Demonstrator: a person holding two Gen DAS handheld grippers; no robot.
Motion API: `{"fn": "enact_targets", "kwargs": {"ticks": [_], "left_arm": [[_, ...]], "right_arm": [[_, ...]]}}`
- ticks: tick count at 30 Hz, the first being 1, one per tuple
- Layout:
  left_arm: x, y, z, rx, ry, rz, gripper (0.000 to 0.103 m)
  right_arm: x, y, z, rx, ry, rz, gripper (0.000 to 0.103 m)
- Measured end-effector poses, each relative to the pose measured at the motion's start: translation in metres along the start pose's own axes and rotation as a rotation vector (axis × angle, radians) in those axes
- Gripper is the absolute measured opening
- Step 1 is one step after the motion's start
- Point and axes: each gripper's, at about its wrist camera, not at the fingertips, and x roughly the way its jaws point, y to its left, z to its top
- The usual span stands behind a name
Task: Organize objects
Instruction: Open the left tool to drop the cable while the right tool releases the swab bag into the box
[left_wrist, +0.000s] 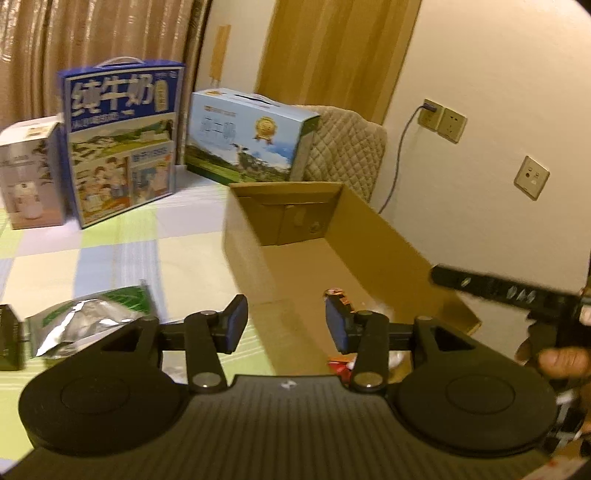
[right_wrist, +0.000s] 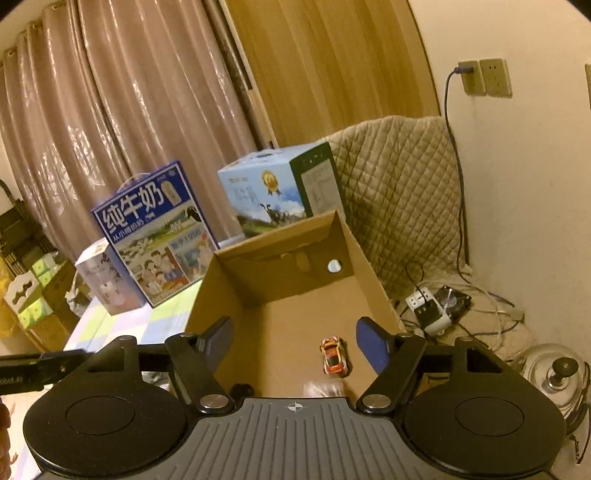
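Cardboard forms the open box (right_wrist: 369, 273) that is seen ahead of both grippers, set on a checked cloth (left_wrist: 74, 266) in pale green, blue and white. On the box floor, near its right wall, a small red toy car (right_wrist: 334, 356) is seen lying free, just left of the right gripper's (right_wrist: 295, 343) right finger. The right gripper is held over the near end of the box with its jaws spread wide and nothing between them. The left gripper (left_wrist: 286, 325) is held at the box's near left corner, its jaws parted and gripping nothing; the car (left_wrist: 338, 297) is glimpsed just behind its right finger, and whether they touch cannot be told. A silver and green foil bag (left_wrist: 88, 321) lies on the cloth to the near left, outside the box. Far across the cloth, two milk cartons stand: a tall blue one (left_wrist: 122, 144) at the left and a lower light-blue one (left_wrist: 251, 136) behind the box. A white box (left_wrist: 31, 173) stands at the far left.
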Motion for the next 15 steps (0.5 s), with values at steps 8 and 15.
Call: {"fn": "enact_targets", "kwargs": {"ticks": [8, 15], "left_arm": [[-0.047, 0.047, -0.011, -0.027, -0.024, 0.084, 0.052], [-0.095, 0.093, -0.021, -0.063, -0.053, 0.186, 0.058]], "right_arm": [[-0.029, 0.048, 0.009, -0.058, -0.068, 0.067, 0.071], [-0.042, 0.116, 0.002, -0.146, -0.114, 0.191, 0.071]]}}
